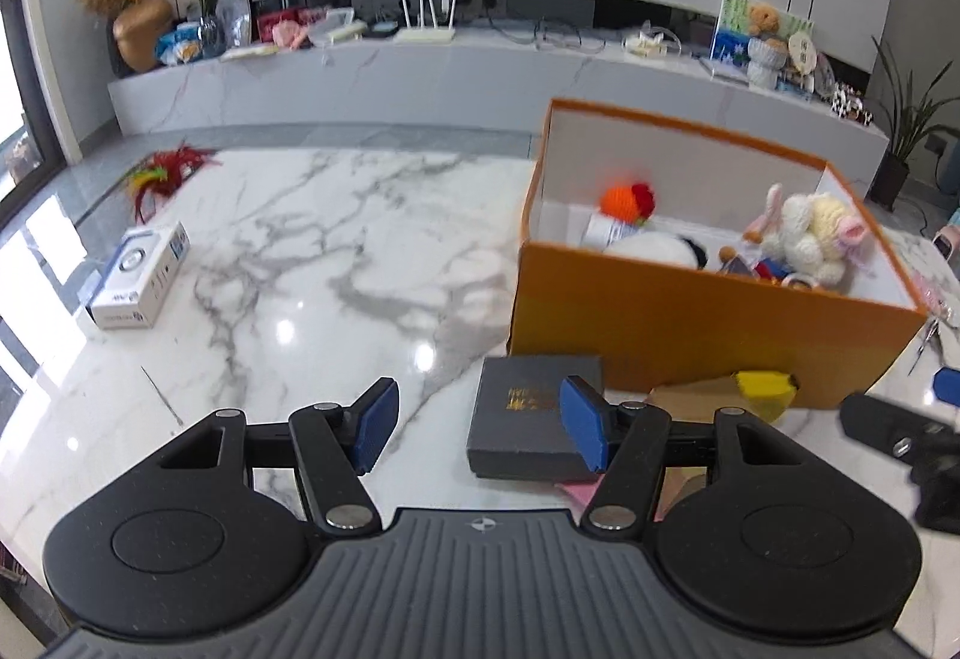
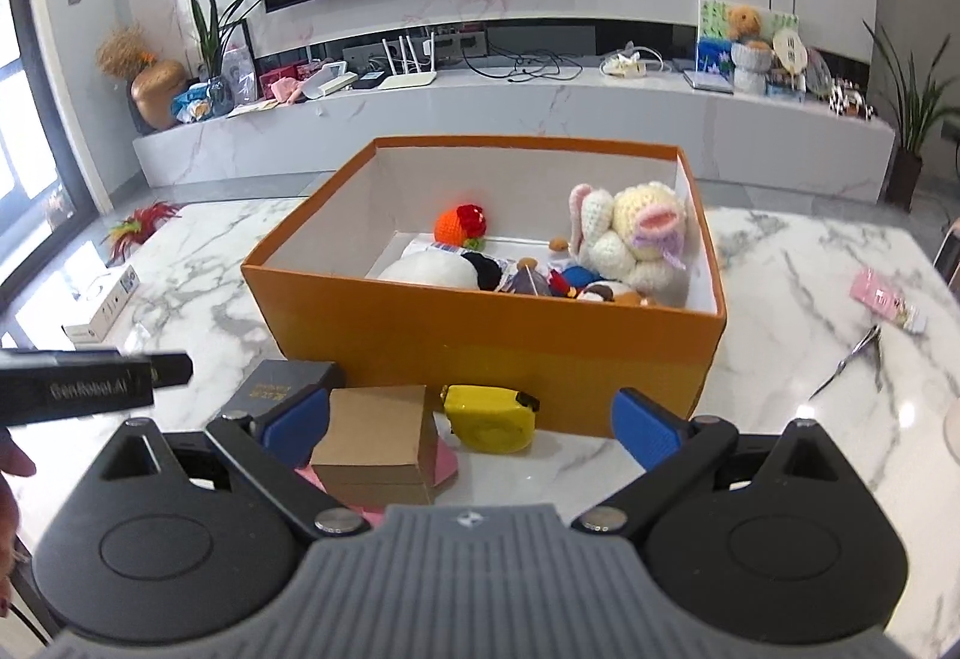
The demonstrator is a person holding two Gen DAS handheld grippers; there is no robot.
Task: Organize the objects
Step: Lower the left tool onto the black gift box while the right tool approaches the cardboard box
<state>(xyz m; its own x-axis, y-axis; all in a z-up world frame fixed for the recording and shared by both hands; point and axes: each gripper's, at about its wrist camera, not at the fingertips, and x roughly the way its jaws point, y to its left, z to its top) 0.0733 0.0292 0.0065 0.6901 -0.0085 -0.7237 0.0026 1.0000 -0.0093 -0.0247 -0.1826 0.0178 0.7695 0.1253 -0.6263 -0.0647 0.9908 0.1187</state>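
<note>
Nearest the cameras, the left tool [image 1: 480, 428] is hanging over the marble tabletop [image 1: 312, 251] with its blue pads spread partway and nothing pinched between them; its right-hand pad is overlapping the dark grey box [image 1: 528, 407] in the left wrist view, though whether it is touching that box cannot be told. The right tool [image 2: 474, 428] is standing wide open and gripping nothing, with the small cardboard box [image 2: 375, 443] sitting on a pink sheet [image 2: 444, 464] just inside its left pad, and the yellow tape measure [image 2: 492, 416] lying between the pads a little further out. The dark grey box is lying left of the cardboard box, just beside it, close to the front wall of the orange box [image 2: 480, 341]. That open orange box is sitting mid-tabletop and is holding soft toys: a cream knitted bunny [image 2: 630, 239] leaning in the right corner, an orange knitted ball with a red flower [image 2: 459, 224] toward the back, and a white and black plush [image 2: 444, 269] near the front wall. To the left, well apart, a white carton [image 1: 141, 275] is lying flat; to the right, small scissors [image 2: 858, 353] and a pink packet [image 2: 888, 302] are resting on the marble. At the far left edge a red feather toy [image 1: 168, 170] is lying.
</note>
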